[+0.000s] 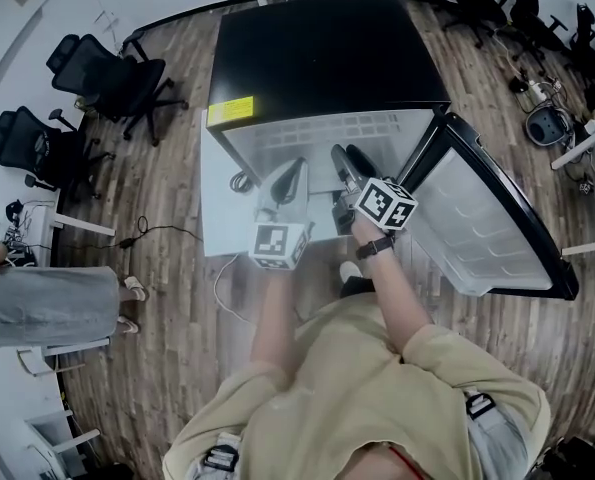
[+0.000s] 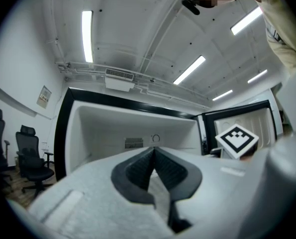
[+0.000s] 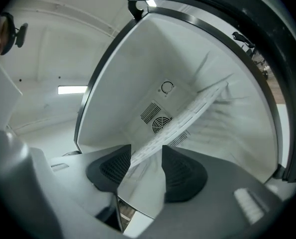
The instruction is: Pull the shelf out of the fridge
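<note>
Overhead I'm barely making out the shelf (image 3: 187, 114), but its own view is showing the right gripper (image 3: 147, 145) straddling it with jaws wide, and the left gripper (image 2: 153, 148) pinched together, empty.

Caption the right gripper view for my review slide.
Right gripper, fingers open, straddles the white shelf edge inside the fridge.

Operator's dress and tongs, head view.
Beige short-sleeved shirt (image 1: 377, 388); black wristwatch (image 1: 374, 248); pale grey left tongs (image 1: 295, 171), dark right tongs (image 1: 349, 158), each carrying a black-and-white marker cube.
</note>
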The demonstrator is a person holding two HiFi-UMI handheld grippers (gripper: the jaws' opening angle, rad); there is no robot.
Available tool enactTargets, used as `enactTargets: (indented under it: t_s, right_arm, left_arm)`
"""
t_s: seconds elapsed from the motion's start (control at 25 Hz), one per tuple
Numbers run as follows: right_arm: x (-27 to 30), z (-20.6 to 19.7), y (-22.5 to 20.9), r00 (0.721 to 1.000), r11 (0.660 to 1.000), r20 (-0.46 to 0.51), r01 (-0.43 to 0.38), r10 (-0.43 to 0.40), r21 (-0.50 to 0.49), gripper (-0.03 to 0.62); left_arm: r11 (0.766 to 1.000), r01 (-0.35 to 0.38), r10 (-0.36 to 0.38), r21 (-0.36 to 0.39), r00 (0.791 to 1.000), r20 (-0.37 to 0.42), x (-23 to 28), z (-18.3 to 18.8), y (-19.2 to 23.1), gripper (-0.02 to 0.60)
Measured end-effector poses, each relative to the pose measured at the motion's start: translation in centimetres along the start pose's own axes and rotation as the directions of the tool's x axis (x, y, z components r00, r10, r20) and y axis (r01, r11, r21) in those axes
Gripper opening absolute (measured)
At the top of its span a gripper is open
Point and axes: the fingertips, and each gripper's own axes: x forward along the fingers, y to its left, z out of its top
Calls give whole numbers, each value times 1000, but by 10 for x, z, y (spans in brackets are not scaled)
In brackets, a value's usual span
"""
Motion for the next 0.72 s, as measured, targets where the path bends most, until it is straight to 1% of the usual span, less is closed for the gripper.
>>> enactTargets:
  t_s: [0.16, 0.24, 0.48, 0.72]
  right_arm:
    - [14, 3, -9, 998, 992, 51, -31, 25, 121, 187]
    - [20, 3, -15, 998, 985, 59, -32, 23, 167, 190]
    - [41, 2, -22, 997, 969, 63, -52, 37, 241, 193]
    - [61, 9, -28, 994, 949, 98, -74, 46, 307, 193]
  left_arm:
    - [1000, -25, 25, 18, 1000, -7, 7, -4, 9, 1]
    - [999, -32, 32, 26, 999, -16, 9, -8, 13, 1]
    - [999, -40, 40, 30, 999, -11, 17, -9, 20, 0]
    - [998, -43, 43, 48, 999, -11, 21, -8, 28, 2]
